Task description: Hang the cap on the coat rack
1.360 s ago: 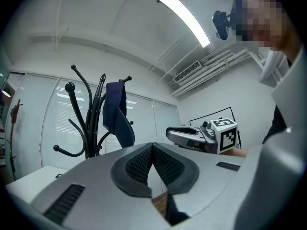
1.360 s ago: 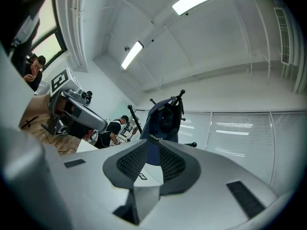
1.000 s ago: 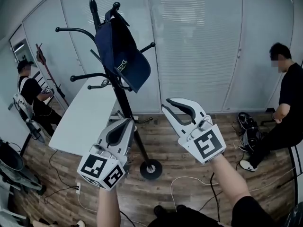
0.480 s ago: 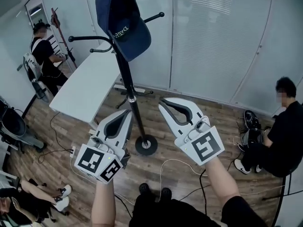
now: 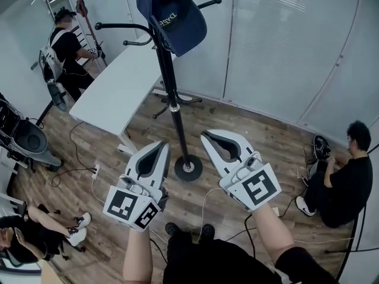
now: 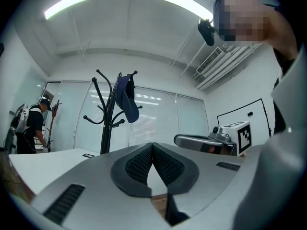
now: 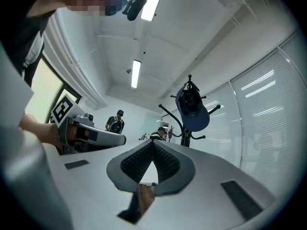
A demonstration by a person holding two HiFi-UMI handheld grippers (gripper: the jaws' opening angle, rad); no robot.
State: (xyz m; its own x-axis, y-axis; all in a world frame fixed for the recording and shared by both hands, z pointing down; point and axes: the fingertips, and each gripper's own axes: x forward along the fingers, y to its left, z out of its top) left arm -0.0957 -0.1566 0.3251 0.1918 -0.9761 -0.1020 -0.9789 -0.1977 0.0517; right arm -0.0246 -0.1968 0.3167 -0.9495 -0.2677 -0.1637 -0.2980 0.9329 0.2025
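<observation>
Far left, the white table [image 5: 109,96] sits by the glass wall, out of the play. Just right of it the coat rack [image 5: 175,114] stands upright on its round base, and that's where the action belongs.

Now the tools. The left gripper [image 5: 160,149] and the right gripper [image 5: 208,138] are both held low and near, one either side of the rack's foot and well apart from the hooks up top. On each, the jaws are pressed together with the pads meeting at the tip and nothing between them. They're empty, I'd say, because there's nothing left to carry.

And there's the cap [image 5: 174,13], navy, draped over the upper hooks at the far top of the pole, touched by neither gripper. It looks to hang by its own weight, so I judge the hanging done.
</observation>
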